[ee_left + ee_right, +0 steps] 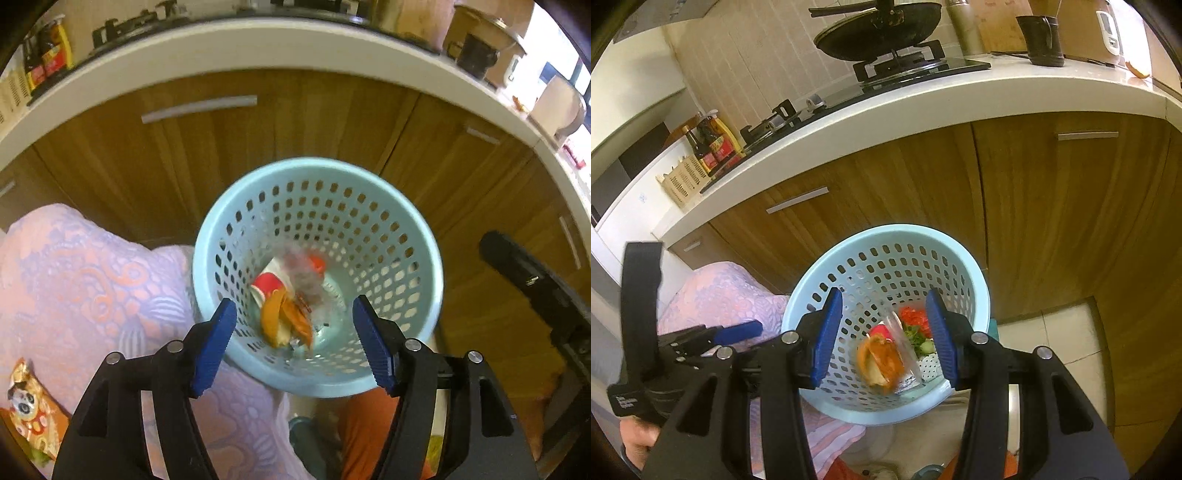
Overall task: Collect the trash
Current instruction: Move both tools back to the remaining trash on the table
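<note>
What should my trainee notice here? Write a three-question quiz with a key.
1. True or false: the left gripper grips trash.
2. The basket is: A red, B light blue, C black.
3. What stands on the stove?
Key: 1 false: its jaws stand open and the trash lies in the basket; 2 B; 3 a wok.

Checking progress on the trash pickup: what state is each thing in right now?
Left gripper: jaws open, empty.
Right gripper: jaws apart, empty.
Blue perforated wastebasket: upright, partly filled with trash.
Orange peel: lying inside the basket.
Wok: sitting on the stove.
Cabinet doors: closed.
</note>
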A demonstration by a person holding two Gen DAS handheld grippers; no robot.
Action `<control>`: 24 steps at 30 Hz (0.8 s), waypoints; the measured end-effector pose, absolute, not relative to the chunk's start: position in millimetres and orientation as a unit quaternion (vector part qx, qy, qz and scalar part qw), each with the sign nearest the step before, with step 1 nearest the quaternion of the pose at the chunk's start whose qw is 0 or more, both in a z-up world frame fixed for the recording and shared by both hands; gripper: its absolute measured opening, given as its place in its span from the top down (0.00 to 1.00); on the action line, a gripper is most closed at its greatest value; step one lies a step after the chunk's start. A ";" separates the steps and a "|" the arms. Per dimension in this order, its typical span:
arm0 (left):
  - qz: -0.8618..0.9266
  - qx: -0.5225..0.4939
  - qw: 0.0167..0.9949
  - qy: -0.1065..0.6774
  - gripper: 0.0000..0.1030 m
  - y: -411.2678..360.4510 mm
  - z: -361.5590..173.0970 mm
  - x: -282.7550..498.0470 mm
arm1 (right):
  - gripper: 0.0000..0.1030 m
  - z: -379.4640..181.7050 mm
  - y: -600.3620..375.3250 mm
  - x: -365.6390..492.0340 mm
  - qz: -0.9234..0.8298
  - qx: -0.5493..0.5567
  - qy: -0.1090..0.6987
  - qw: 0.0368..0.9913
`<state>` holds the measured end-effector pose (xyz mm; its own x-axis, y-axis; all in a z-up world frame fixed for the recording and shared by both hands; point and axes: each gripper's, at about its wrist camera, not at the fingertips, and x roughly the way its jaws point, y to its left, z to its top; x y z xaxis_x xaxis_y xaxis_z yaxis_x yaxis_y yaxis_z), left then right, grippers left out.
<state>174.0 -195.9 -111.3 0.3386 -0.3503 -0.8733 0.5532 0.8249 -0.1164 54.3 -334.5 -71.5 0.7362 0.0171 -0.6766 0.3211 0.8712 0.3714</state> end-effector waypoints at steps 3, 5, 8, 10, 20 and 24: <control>-0.285 0.080 0.823 0.485 0.38 -182.2 -93.5 164.4 | 0.58 -66.9 -331.7 53.3 -0.081 0.237 0.351 0.902; -0.286 0.070 0.832 0.470 0.38 -170.0 -82.6 157.1 | 0.58 -61.1 -325.2 53.2 -0.073 0.234 0.347 0.905; -0.280 0.053 0.851 0.442 0.38 -143.9 -62.8 142.0 | 0.58 -50.1 -309.5 53.7 -0.053 0.224 0.339 0.912; -0.275 0.036 0.862 0.425 0.38 -121.7 -48.7 130.3 | 0.58 -43.2 -296.2 54.5 -0.039 0.216 0.334 0.917; -0.207 -0.001 0.913 0.352 0.34 4.1 -8.6 81.2 | 0.58 -15.4 -177.9 71.8 0.077 0.139 0.329 0.931; -0.141 -0.033 0.929 0.342 0.29 79.6 -4.9 69.5 | 0.58 -17.5 -117.3 83.5 0.119 0.092 0.342 0.928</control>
